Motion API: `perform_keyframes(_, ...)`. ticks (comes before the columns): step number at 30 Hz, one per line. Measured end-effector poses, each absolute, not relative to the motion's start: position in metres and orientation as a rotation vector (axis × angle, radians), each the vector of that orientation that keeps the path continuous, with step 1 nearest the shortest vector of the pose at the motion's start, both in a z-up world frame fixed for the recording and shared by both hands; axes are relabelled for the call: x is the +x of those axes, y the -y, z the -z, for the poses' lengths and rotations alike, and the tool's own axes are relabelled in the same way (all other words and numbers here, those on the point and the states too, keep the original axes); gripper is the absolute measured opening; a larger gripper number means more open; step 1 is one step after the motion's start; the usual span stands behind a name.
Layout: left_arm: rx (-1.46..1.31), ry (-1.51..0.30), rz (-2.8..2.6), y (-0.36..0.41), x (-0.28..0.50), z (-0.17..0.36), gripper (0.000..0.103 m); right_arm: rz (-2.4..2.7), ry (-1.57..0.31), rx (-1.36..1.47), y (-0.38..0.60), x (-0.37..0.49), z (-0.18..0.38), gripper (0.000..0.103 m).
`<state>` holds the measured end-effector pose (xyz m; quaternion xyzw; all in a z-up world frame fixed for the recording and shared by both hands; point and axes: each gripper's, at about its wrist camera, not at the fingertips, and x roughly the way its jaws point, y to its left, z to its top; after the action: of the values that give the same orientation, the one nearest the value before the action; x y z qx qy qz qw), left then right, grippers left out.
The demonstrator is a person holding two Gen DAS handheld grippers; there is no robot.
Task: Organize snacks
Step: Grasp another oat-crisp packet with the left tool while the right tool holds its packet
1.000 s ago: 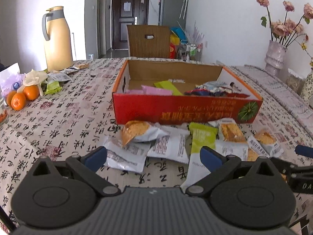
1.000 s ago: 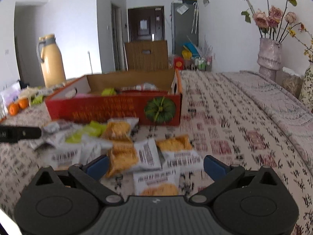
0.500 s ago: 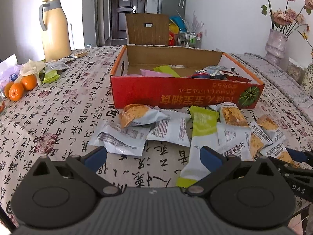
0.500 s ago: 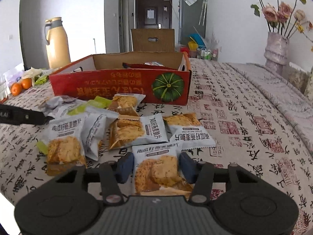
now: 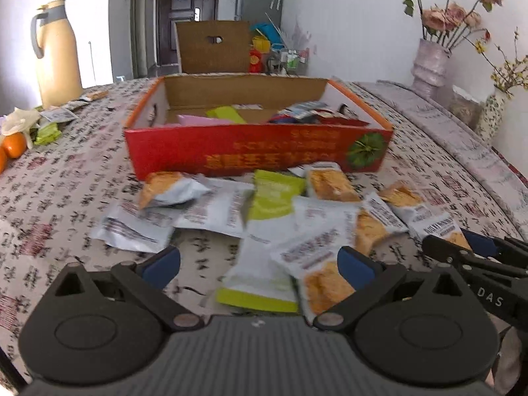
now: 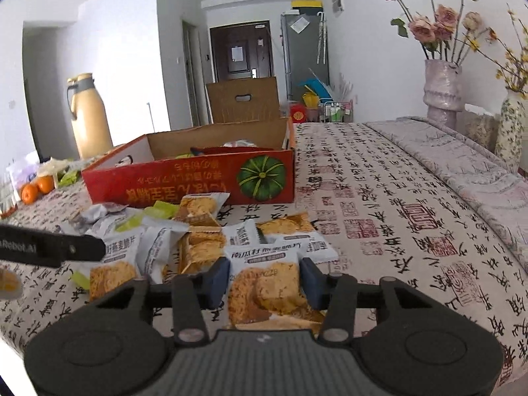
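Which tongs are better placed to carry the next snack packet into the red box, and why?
Right. The right tongs already pinch a cracker packet facing the red box; the left tongs stand open, holding nothing.

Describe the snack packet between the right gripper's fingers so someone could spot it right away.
Start at the red cardboard box with the green pumpkin picture. In front of it packets lie scattered on the tablecloth; the cracker packet is the nearest one, white-topped with golden crackers pictured. Unlike the others, it sits between the right gripper's blue fingers.
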<state>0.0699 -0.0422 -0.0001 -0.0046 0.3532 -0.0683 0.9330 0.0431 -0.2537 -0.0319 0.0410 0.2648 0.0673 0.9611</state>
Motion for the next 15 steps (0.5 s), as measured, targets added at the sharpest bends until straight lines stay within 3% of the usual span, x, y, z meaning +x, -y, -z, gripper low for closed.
perform_keyframes(10, -0.011, -0.768, 0.082, 0.077, 0.071, 0.009, 0.103, -0.158, -0.491, 0.159, 0.281, 0.038, 0.039, 0.046)
perform_keyframes(12, -0.009, -0.782, 0.064, 0.083, 0.072, 0.013, 0.099, -0.166, -0.491, 0.181, 0.286, 0.038, 0.043, 0.046)
perform_keyframes(15, 0.004, -0.788, 0.041, 0.091, 0.071, 0.016, 0.084, -0.187, -0.490, 0.196, 0.290, 0.036, 0.046, 0.046)
